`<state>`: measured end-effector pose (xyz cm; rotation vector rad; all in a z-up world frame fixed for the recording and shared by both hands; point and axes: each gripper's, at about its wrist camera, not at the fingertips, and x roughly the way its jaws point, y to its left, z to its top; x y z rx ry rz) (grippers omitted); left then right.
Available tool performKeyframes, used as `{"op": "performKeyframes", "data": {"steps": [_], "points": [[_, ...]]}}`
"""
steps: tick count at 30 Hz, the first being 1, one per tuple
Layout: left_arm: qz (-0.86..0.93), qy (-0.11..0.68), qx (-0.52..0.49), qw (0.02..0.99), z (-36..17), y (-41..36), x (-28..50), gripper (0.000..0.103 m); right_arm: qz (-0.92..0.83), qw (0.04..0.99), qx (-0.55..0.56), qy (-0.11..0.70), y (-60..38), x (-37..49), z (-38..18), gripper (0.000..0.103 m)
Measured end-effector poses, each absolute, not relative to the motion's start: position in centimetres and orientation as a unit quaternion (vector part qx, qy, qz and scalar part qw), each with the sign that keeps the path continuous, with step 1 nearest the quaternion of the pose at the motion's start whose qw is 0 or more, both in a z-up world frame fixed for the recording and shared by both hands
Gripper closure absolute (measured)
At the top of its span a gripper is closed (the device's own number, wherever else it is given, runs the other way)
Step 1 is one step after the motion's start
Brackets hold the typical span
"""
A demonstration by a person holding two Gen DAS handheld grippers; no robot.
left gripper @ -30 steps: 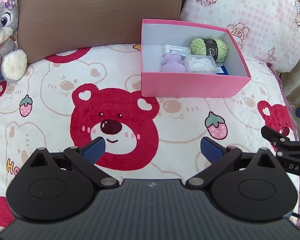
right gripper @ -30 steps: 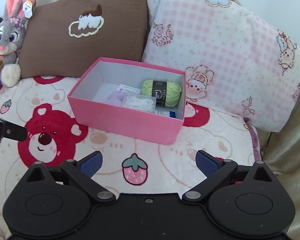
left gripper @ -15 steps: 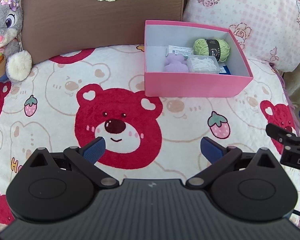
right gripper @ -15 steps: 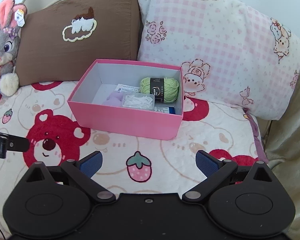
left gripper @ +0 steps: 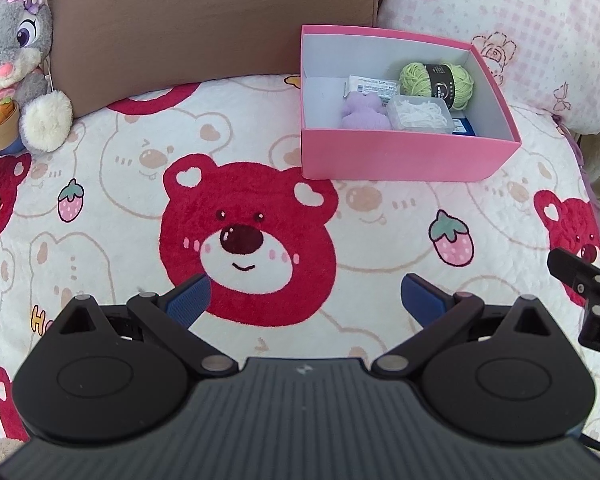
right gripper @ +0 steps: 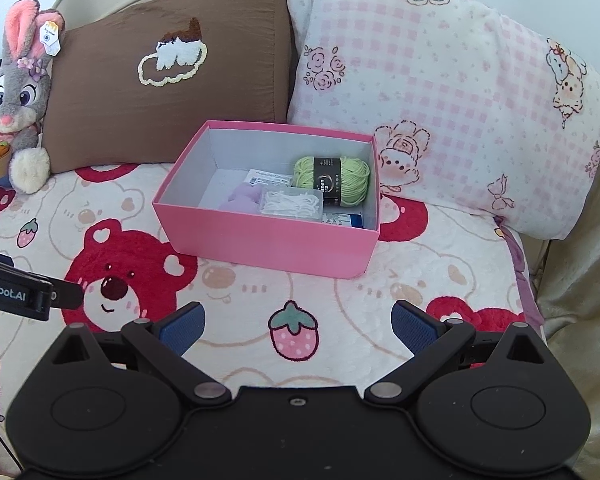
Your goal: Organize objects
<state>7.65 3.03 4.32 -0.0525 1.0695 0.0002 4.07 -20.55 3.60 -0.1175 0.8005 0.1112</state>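
A bed covered by a cream plush blanket (left gripper: 112,152) printed with red bear faces and pink strawberries fills both views. At its head lean a brown rectangular cushion (right gripper: 168,92) with a white tufted cloud motif and, beside it to the right, a pink-and-white checked pillow (right gripper: 452,112) with rose and bunny prints. A grey plush rabbit (right gripper: 16,96) with pink ears sits against the cushion's left end, holding a small pot of carrots.

An open pink cardboard box (left gripper: 400,156) with a pale grey inside rests on the blanket just in front of the seam between cushion and pillow. Inside it, toward the right rear, lies a ball of light green yarn (right gripper: 332,180) with a black band. In front of the yarn is a clear plastic case (right gripper: 292,204) holding white strands, touching a lilac soft piece (left gripper: 362,114) on its left. A flat white packet (left gripper: 374,86) lies behind these, and a blue-edged item (left gripper: 464,126) shows under the case; what it is cannot be told.

The left gripper (left gripper: 304,296) hangs over the large red bear face, well apart from the box, its blue-padded jaws spread wide and empty. The right gripper (right gripper: 298,324) hangs above a strawberry print in front of the box, jaws likewise released with nothing between them.
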Motion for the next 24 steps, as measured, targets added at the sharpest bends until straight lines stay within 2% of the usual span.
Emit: {"op": "performKeyframes", "data": {"steps": [24], "points": [[-0.009,0.519,-0.004,0.855,4.4,2.4,7.4,0.000,0.048,0.920,-0.036,0.387,-21.3,3.1,4.1,0.002]]}}
